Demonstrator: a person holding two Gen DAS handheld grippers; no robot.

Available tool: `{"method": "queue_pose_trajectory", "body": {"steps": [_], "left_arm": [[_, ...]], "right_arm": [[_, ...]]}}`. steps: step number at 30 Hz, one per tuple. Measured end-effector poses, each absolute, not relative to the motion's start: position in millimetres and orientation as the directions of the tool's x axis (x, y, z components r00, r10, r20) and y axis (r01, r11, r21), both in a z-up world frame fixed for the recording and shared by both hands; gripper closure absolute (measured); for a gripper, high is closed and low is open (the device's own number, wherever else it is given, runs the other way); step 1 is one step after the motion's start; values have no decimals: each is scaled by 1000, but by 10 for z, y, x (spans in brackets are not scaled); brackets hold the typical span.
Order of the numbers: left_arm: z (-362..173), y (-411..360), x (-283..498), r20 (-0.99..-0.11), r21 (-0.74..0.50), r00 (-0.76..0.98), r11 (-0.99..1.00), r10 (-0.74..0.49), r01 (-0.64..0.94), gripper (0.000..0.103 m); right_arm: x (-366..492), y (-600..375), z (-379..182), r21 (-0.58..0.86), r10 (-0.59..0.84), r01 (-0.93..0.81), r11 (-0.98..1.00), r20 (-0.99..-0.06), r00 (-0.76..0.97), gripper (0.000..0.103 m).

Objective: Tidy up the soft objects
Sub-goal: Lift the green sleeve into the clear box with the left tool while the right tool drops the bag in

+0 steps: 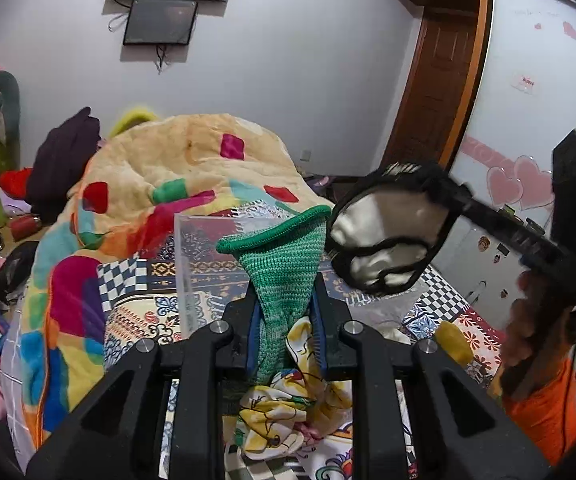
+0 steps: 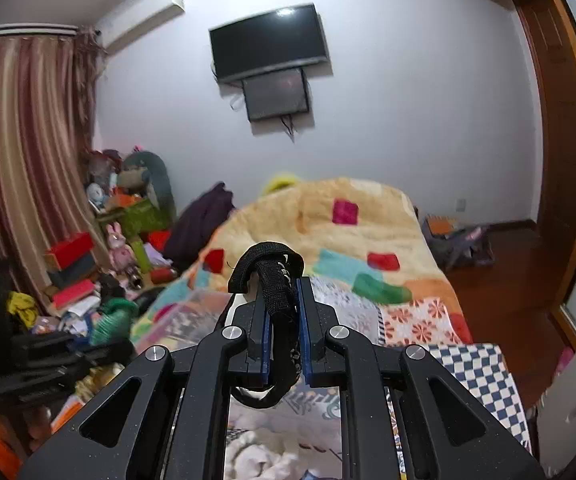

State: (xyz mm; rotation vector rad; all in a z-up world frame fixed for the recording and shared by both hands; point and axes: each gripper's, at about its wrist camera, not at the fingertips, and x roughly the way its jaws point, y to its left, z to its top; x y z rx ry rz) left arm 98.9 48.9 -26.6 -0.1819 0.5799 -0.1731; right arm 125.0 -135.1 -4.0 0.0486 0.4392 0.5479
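Observation:
My left gripper [image 1: 286, 324] is shut on a green knitted glove [image 1: 284, 264], cuff pointing up, held above the bed. Under it lies a yellow and white printed cloth [image 1: 288, 404]. A clear plastic box [image 1: 204, 272] stands on the bed just beyond the glove. My right gripper [image 2: 282, 320] is shut on a black-edged sleep mask [image 2: 276, 284], seen edge-on. In the left wrist view the same mask [image 1: 384, 236] hangs from the right gripper [image 1: 468, 204], silvery side showing, to the right of the glove.
A bulky patchwork blanket [image 1: 176, 176] is heaped on the bed behind the box. A yellow soft item [image 1: 454, 340] lies on the patterned sheet at right. Clutter and toys [image 2: 120, 232] crowd the floor at left. A wardrobe [image 1: 528, 100] stands right.

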Motion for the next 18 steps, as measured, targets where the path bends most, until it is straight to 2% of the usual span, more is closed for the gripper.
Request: {"method": "queue_pose_trajectory", "body": {"steps": [9, 11, 13, 15, 17, 18], "left_arm": [[-486, 521, 1390, -609, -241, 764, 967, -213, 77, 81], [-499, 513, 1443, -621, -232, 756, 970, -204, 71, 69], [-518, 515, 1488, -633, -217, 753, 975, -179, 49, 43], [-543, 532, 1492, -635, -224, 752, 974, -176, 39, 38], [-570, 548, 1480, -641, -235, 745, 971, -185, 39, 33], [-582, 554, 1470, -641, -236, 745, 971, -185, 38, 28]], "right_arm": [[1527, -1235, -457, 167, 481, -477, 863, -558, 676, 93], [1534, -1213, -481, 159, 477, -482, 862, -577, 663, 92], [1543, -1213, -492, 162, 483, -491, 856, -590, 647, 91], [1525, -1201, -496, 146, 472, -491, 859, -600, 646, 91], [1519, -1195, -509, 109, 447, -489, 866, -609, 656, 86], [1512, -1193, -513, 98, 439, -488, 867, -614, 656, 76]]}}
